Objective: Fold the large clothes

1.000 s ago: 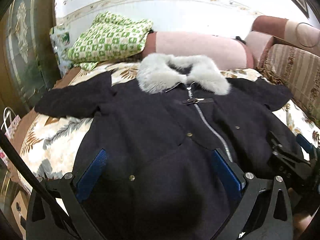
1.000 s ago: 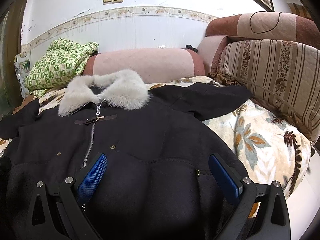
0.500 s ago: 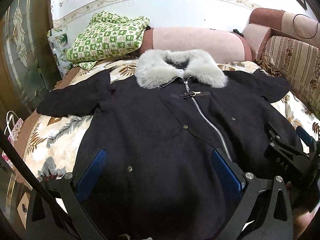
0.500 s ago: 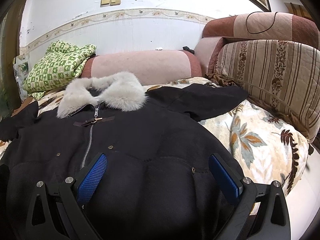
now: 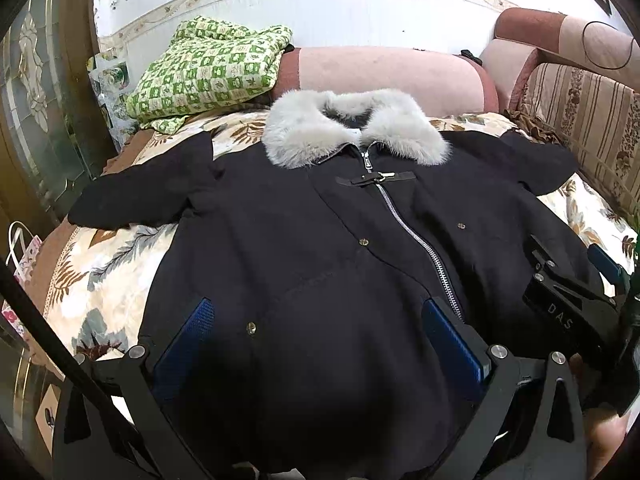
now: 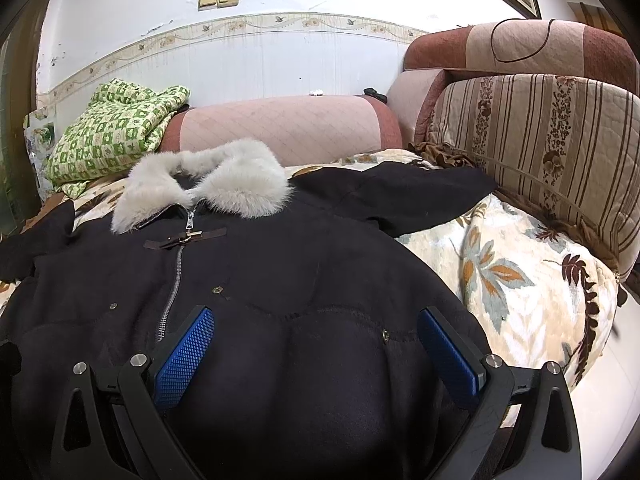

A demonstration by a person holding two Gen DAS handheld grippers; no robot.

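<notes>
A black coat (image 5: 304, 248) (image 6: 280, 280) with a grey fur collar (image 5: 352, 128) (image 6: 208, 184) lies front up and zipped on a leaf-patterned bedspread (image 5: 100, 264) (image 6: 520, 280), both sleeves spread outward. My left gripper (image 5: 316, 332) hovers open over the coat's lower left half, nothing between its blue pads. Over the lower right half my right gripper (image 6: 316, 336) stands open too; in the left wrist view it shows at the right edge as the right gripper (image 5: 576, 280). The coat's hem is hidden below both views.
A green checked quilt (image 5: 212, 68) (image 6: 112, 128) is piled at the back left beside a pink bolster (image 5: 392, 76) (image 6: 288, 128). Striped sofa cushions (image 6: 540, 148) line the right side. A glass-panelled door (image 5: 36, 120) and a paper bag (image 5: 24, 256) stand at the left.
Both grippers have pulled back and risen slightly from the coat, so the collar sits lower in both views. Both stay open; the coat has not moved.
</notes>
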